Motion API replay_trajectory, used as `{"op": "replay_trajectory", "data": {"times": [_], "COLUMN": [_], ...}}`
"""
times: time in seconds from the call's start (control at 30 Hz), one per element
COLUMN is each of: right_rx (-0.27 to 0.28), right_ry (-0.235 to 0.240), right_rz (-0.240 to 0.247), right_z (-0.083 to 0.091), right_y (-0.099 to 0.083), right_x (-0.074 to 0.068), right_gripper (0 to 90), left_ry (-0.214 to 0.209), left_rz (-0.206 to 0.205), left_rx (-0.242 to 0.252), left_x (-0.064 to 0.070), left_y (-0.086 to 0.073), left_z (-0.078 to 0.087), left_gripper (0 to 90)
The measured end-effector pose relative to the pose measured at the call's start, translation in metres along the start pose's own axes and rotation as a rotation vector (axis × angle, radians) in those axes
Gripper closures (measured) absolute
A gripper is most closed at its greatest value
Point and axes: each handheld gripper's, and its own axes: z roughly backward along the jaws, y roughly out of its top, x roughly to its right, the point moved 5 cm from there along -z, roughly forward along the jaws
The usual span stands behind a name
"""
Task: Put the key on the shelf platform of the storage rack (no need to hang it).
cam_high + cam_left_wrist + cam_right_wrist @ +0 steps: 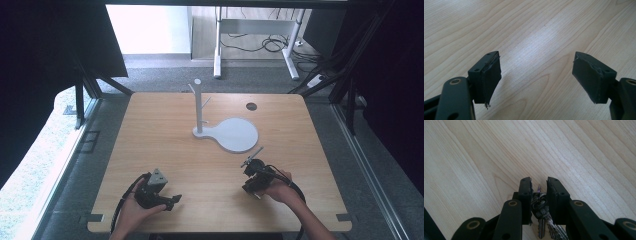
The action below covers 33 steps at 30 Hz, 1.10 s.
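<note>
Right gripper, near-right on tabletop, has fingers clamped on a bunch of keys hanging between them, while left gripper, near-left, has fingers spread wide w/ nothing between, white stand far-center.

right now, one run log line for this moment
left gripper open, empty | right gripper shut on keys | stand bare

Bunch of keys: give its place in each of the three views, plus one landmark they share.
High view: bunch of keys held by the right tool, lower right of centre, before the white stand.
Left gripper view: not in it.
Right gripper view: bottom centre, clamped between the black jaws.
Shared landmark: the light wooden table.
</note>
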Motion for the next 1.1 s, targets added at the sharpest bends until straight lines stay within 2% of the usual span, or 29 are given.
{"op": "replay_trajectory", "data": {"times": [0.4,0.7,0.77,0.93,1.0,1.1], "right_rx": [-0.005,-0.053,-0.064,-0.075,-0.088,-0.094], "right_ry": [-0.007,-0.025,-0.031,-0.038,-0.037,-0.042], "right_rz": [0.014,0.033,0.051,0.06,0.069,0.08], "right_z": [-0.0012,-0.0063,-0.007,-0.0067,-0.0066,-0.0063], "right_y": [0.0038,0.0044,0.0035,0.0028,0.0021,0.0018], "right_x": [-0.0035,-0.0063,-0.0062,-0.0069,-0.0073,-0.0066], "right_gripper": [74.7,76.2,78.7,83.1,87.6,88.5], "left_ry": [0.001,0.002,0.002,0.001,0.001,0.001], "left_rz": [-0.001,-0.001,-0.001,0.003,0.003,0.002], "left_rx": [-0.006,-0.001,-0.005,-0.003,-0.004,-0.004], "left_x": [0.0001,-0.001,-0.0011,-0.0013,-0.0014,-0.0013], "left_y": [-0.0003,-0.0005,-0.0009,-0.0008,-0.0009,-0.001], "left_z": [-0.001,-0.0004,-0.0008,-0.0007,-0.0008,-0.0009], "left_gripper": [23.2,23.2,23.2,23.2,23.2,23.2]}}
